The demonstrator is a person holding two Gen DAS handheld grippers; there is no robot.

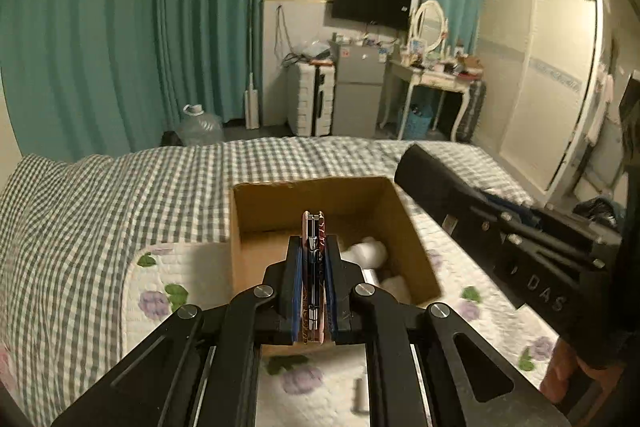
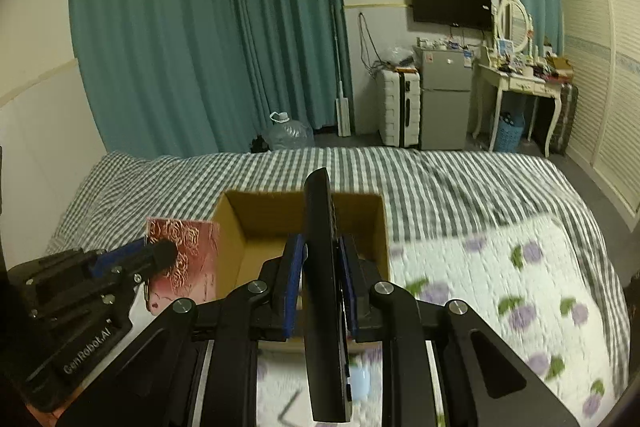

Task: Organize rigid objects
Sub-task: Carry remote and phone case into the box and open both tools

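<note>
An open cardboard box [image 1: 248,227] sits on the bed; it also shows in the right wrist view [image 2: 240,223]. My left gripper [image 1: 314,247] is shut on a thin red patterned case [image 1: 313,227], held edge-on over the box's near side. From the right wrist view the left gripper [image 2: 160,255] and the red case [image 2: 184,247] are just left of the box. My right gripper [image 2: 322,247] is shut on a long black remote control [image 2: 320,247], upright over the box's near edge; the remote also shows in the left wrist view [image 1: 436,175]. White items [image 1: 370,253] lie inside the box.
The bed has a green checked sheet [image 2: 440,183] and a white floral quilt [image 2: 500,267]. A small light object [image 2: 360,383] and a thin dark item [image 2: 286,411] lie on the quilt near me. A water jug [image 2: 290,133], suitcase, fridge and dressing table stand beyond the bed.
</note>
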